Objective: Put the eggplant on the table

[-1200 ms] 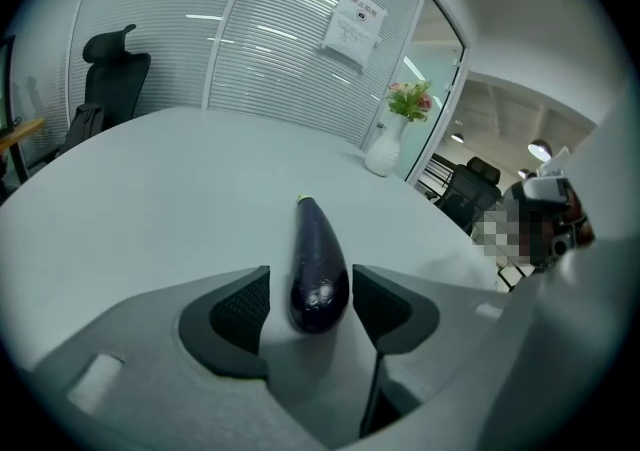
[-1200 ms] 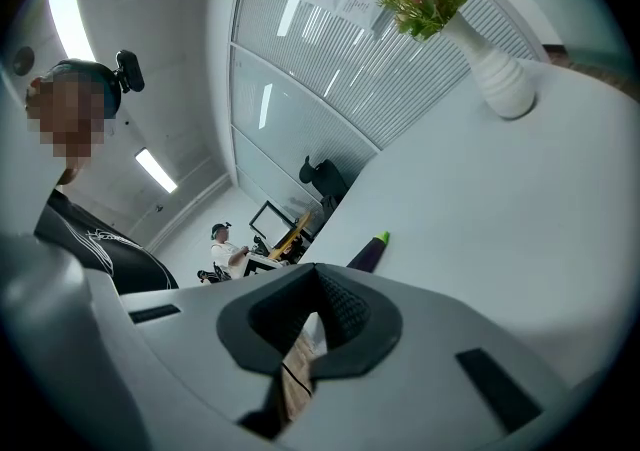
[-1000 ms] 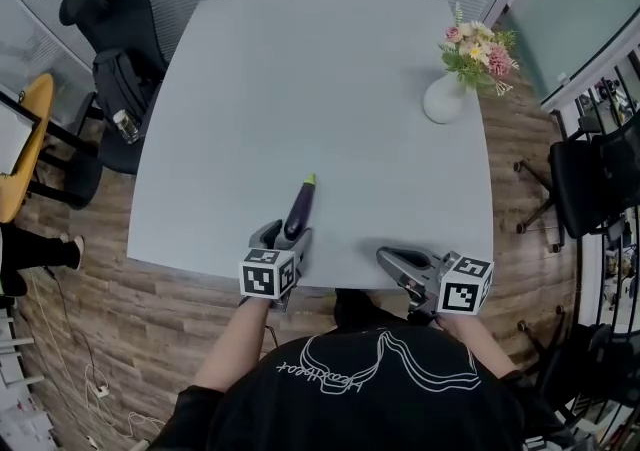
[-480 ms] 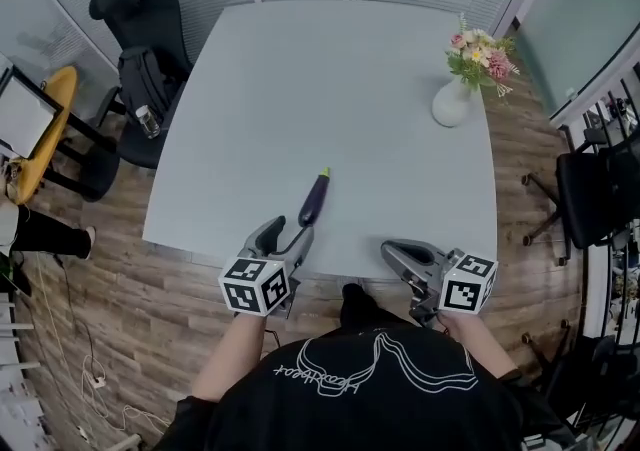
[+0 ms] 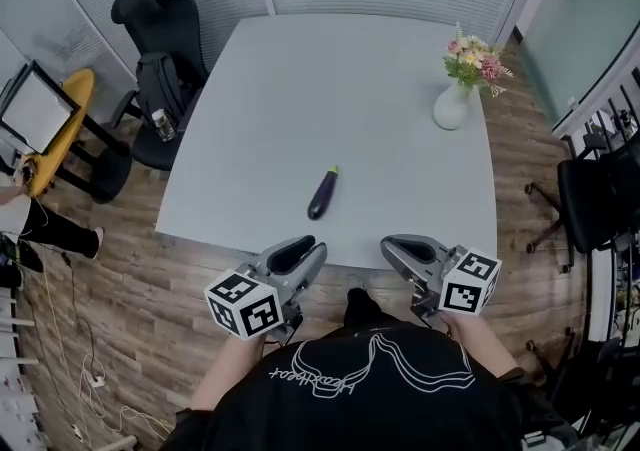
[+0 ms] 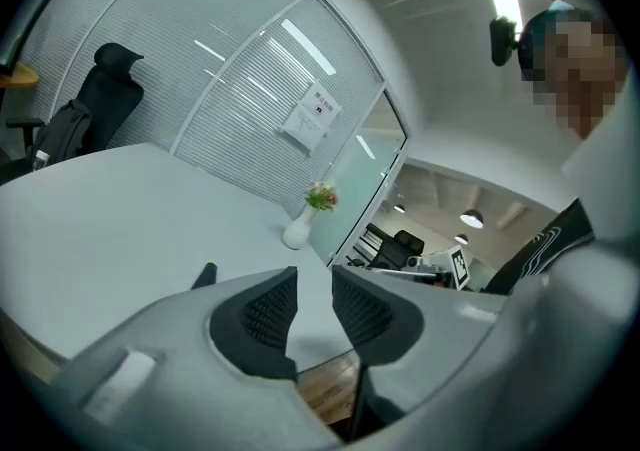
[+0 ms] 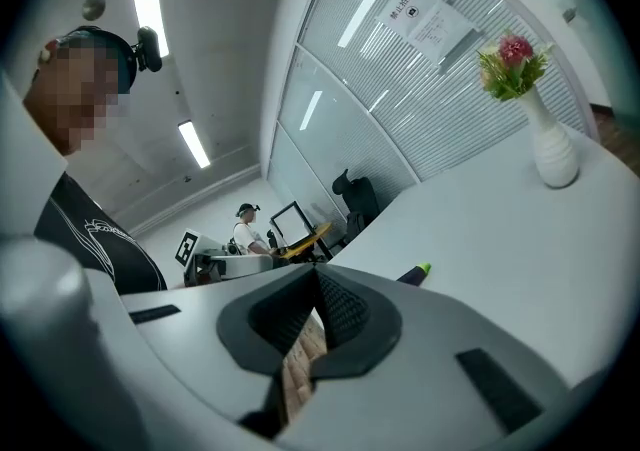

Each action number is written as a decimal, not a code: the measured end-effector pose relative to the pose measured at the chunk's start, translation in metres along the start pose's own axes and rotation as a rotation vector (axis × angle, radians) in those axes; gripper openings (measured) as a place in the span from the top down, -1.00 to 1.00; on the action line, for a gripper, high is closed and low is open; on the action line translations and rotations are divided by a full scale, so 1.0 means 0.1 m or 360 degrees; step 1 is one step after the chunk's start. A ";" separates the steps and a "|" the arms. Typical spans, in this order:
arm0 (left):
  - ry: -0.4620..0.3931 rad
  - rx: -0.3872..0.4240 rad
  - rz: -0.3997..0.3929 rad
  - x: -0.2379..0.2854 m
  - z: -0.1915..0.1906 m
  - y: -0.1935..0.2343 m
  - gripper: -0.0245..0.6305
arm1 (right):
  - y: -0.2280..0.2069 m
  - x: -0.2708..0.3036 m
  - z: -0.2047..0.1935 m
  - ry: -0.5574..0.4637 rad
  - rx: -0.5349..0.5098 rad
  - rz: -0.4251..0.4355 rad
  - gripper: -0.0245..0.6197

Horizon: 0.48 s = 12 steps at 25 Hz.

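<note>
The purple eggplant with a green stem lies alone on the pale grey table, near the front edge. My left gripper hangs off the table's front edge, short of the eggplant; its jaws are closing with a narrow gap and nothing between them. Only the eggplant's dark end peeks over the left jaw. My right gripper also hangs off the front edge, right of the eggplant, its pads met at the tips and empty. Its view shows the eggplant's green tip.
A white vase of flowers stands at the table's far right corner. A black office chair with a bag is at the left side, another black chair at the right. A yellow seat and a person's leg are far left.
My left gripper has drawn back from the eggplant, past the table's edge, and lifted; its jaws have narrowed. The eggplant stays lying on the table. The right gripper rose slightly.
</note>
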<state>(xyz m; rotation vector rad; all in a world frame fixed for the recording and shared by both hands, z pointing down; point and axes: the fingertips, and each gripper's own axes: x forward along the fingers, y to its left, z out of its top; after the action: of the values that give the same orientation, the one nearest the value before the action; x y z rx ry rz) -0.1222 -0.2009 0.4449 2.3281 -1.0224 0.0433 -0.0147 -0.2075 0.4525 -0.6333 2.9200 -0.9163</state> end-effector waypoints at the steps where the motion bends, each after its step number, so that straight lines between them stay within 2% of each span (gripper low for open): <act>1: -0.0003 0.0000 -0.0024 -0.02 -0.01 -0.07 0.60 | 0.04 -0.01 0.00 -0.0001 -0.0007 0.0008 0.90; 7: -0.0007 0.0089 -0.0089 -0.10 -0.06 -0.38 0.78 | 0.25 -0.09 -0.06 -0.0012 -0.0035 0.0054 0.90; 12: -0.0025 0.0149 -0.0043 -0.15 -0.04 -0.43 0.88 | 0.35 -0.09 -0.07 0.0006 -0.0078 0.0082 0.90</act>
<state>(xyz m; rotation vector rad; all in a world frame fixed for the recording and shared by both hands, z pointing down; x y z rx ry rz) -0.1028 -0.1658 0.4227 2.4302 -1.0163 0.0641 -0.0201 -0.1742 0.4381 -0.5565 2.9555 -0.8447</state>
